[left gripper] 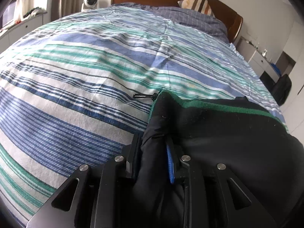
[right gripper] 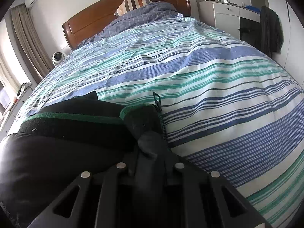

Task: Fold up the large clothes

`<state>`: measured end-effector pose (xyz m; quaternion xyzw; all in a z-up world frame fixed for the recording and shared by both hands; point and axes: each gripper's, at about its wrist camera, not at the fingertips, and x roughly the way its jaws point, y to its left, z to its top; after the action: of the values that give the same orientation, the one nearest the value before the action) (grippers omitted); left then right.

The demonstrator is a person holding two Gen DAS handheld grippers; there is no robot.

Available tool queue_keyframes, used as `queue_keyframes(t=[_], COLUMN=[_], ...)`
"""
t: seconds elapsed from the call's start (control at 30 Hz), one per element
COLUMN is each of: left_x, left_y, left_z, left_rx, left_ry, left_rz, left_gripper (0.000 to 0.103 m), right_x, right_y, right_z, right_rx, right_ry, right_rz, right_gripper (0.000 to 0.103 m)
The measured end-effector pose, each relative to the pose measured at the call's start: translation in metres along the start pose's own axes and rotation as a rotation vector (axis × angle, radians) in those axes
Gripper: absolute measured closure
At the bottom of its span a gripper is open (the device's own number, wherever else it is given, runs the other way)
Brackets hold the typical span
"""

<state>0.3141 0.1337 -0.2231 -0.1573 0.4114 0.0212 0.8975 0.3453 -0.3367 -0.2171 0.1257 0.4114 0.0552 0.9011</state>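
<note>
Left gripper [left gripper: 152, 148] was clamped on a bunched fold of the black jacket [left gripper: 228, 133]; fabric filled the gap between the fingers, and a blue pad [left gripper: 170, 167] showed on the inner face of the right-hand finger. Jaws narrow, closed on cloth.

Right gripper [right gripper: 152, 150] likewise pinched a wad of the same black jacket [right gripper: 66, 133]; cloth packed between its fingers, jaws narrow. Fingertips themselves largely hidden by fabric in both views.

Garment lay at the near end of the bed, on the striped bedspread [left gripper: 85, 66], between the two grippers: to the right in the left wrist view, to the left in the right wrist view. A green trim band [left gripper: 218, 107] ran along the upper edge of the jacket. A zip pull [left gripper: 144, 95] stuck out from the jacket corner and rested on the bedspread; the same zip pull [right gripper: 157, 99] was seen just beyond the gripped corner in the right wrist view, w/ zipper teeth running down the adjoining edge. Jacket surface appeared puffy and shiny near the right gripper.

Surroundings: wooden headboard [right gripper: 123, 5] at far end; grey checked pillow [right gripper: 142, 17] w/ a striped cushion [right gripper: 133, 1] behind it. Small white fan [right gripper: 57, 58] beside the bed. White cabinet [right gripper: 226, 15] on the other side, dark garment [right gripper: 269, 30] hanging next to it. Curtains [right gripper: 28, 43] by the window.
</note>
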Motion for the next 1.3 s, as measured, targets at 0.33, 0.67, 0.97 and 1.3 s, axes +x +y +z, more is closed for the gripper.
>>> queue_keyframes(t=[0.33,0.67,0.97,1.3], left_x=[-0.008,-0.134,-0.099,-0.008], left_y=[0.001,-0.067,-0.19,-0.206], left_z=[0.013,0.035,0.024,-0.01], left_rx=[-0.009,0.208,0.368,0.352], left_ry=[0.072,0.007,0.088,0.16], left_rz=[0.081,0.017,-0.106,-0.042], left_gripper=[0.04,0.016,0.013,0.006], right_x=[-0.005,-0.056,-0.134,-0.083], right_y=[-0.015,-0.027,0.004,-0.002], right_z=[0.005,0.024,0.018,-0.028], right_rx=[0.08,0.118,0.038,0.008], right_ry=[0.014,0.028,-0.06,0.001], right_rz=[0.104,0.17,0.286,0.317], right_gripper=[0.081,0.038,0.038,0.038])
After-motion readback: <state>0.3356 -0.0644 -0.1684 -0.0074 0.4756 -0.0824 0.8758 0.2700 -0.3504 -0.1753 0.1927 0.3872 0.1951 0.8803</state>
